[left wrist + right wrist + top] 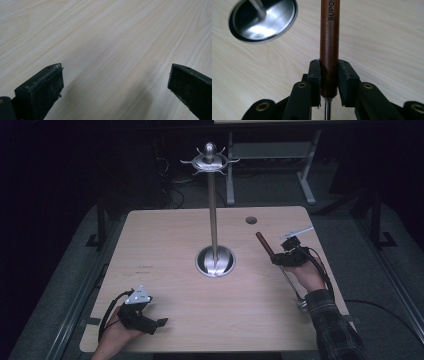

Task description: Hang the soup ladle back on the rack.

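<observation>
A light wooden table [190, 320] seen from above, in a dark room. At its centre stands a tall metal utensil stand [213, 205]: a round shiny base, a thin upright pole, and a crown of small hooks at the top. All the hooks look bare.

At about four o'clock from the stand's base, the person's right hand holds the right gripper [283, 257]. Its two black jaws are pressed against a long utensil [272, 252], pinching the brown wooden handle near the point where it meets a thin metal shaft. The handle points up toward eleven o'clock, while the shaft runs back under the hand toward five o'clock and ends in a small metal head near the checked sleeve [332, 320] (what kind of head is too small to tell). In the right gripper view the handle [329, 47] rises straight between the jaws, with the stand's base [263, 20] at ten o'clock.

At about seven o'clock from the base, near the table's front edge, the left gripper [150, 322] rests low with its jaws spread wide, nothing between them; its own view shows bare wood grain [107, 50].

Judging from this, the work appears early: the utensil is grasped, but it is well apart from the stand's hooks. Lifting it and hanging it seems to remain.
</observation>
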### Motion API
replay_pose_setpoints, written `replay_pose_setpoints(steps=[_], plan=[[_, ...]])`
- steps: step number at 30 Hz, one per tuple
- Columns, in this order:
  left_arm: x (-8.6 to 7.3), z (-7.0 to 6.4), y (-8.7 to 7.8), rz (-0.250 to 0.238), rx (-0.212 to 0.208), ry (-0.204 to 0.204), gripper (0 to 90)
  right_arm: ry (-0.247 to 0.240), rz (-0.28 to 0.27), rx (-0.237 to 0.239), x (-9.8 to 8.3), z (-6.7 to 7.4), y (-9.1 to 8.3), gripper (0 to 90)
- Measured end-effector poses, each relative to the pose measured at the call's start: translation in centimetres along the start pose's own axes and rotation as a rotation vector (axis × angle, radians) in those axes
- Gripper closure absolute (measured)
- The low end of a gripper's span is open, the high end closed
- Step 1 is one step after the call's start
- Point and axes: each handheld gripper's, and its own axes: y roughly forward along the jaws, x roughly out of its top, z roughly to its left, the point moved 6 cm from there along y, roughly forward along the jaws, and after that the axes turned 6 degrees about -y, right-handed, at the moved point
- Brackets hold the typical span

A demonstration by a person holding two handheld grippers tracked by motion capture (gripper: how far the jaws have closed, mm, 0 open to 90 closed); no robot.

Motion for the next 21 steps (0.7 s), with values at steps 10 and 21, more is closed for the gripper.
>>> replay_pose_setpoints(steps=[10,21], plan=[[0.0,-0.1,0.0,0.002,-0.003,-0.002,0.0,0.039,-0.154,0.033,0.5,-0.2,-2.8,74.0],[0.0,-0.1,0.1,0.003,-0.006,-0.001,0.0,-0.007,-0.309,0.055,1.4,0.8,-5.5,74.4]])
